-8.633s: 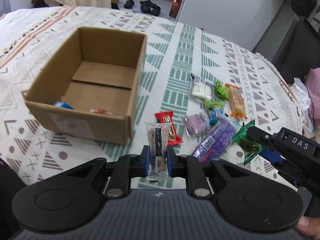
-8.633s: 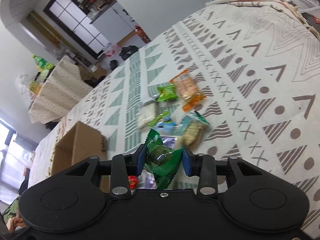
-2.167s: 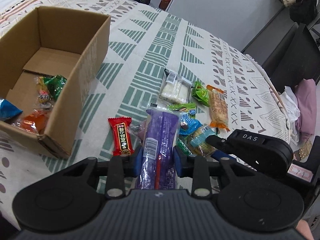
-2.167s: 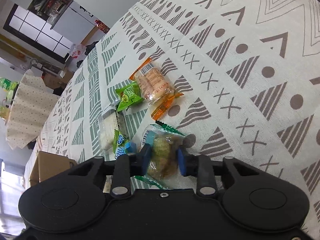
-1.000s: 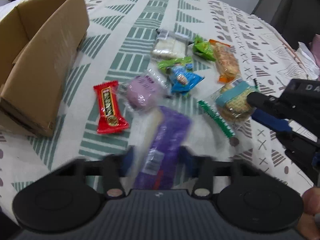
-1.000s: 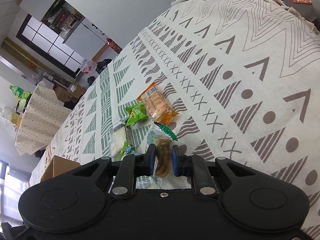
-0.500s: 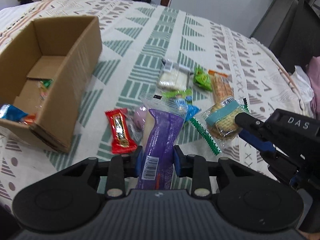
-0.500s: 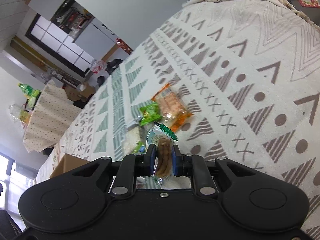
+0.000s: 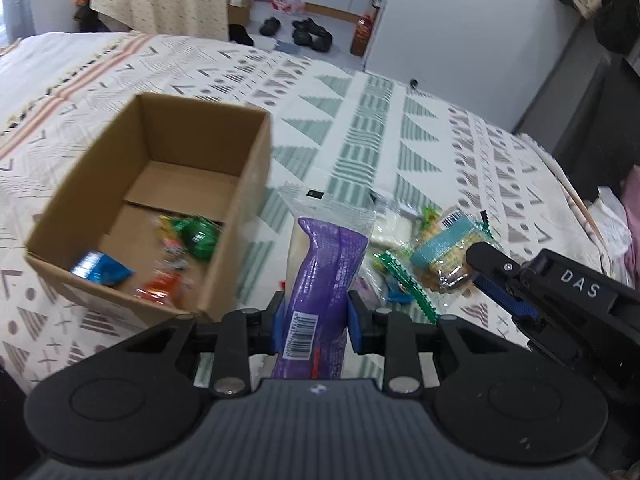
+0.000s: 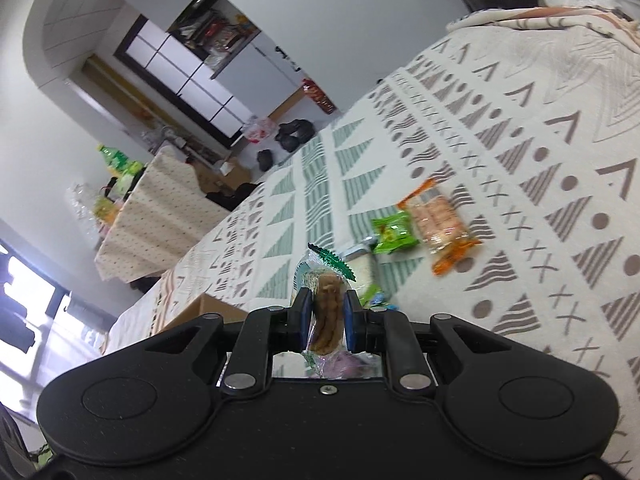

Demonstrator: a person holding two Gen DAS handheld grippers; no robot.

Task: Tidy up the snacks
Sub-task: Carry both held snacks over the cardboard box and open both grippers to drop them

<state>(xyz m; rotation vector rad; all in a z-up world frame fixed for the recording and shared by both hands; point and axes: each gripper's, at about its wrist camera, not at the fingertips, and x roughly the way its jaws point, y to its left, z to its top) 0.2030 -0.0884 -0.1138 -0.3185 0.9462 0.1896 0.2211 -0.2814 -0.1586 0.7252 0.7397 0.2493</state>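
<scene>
My left gripper [image 9: 316,326] is shut on a long purple snack packet [image 9: 326,280], held upright above the bed just right of the open cardboard box [image 9: 256,184]. Several wrapped snacks [image 9: 192,236] lie in the box. My right gripper [image 10: 325,322] is shut on a clear packet of brown biscuits [image 10: 326,312] with a green serrated edge. In the left wrist view that packet [image 9: 440,252] hangs off the right gripper's black fingers [image 9: 492,268]. Loose on the bedspread lie a green packet [image 10: 394,234] and an orange one [image 10: 440,220].
The patterned bedspread [image 9: 360,128] covers the bed. More small snacks [image 9: 394,220] lie behind the purple packet. A draped table [image 10: 160,208] and shoes [image 9: 306,32] are on the floor beyond the bed. Dark furniture [image 9: 592,92] stands at the right.
Both grippers have risen with their packets. The left view now looks more over the box, which shows fuller and nearer the centre. The right view has tilted up toward the room.
</scene>
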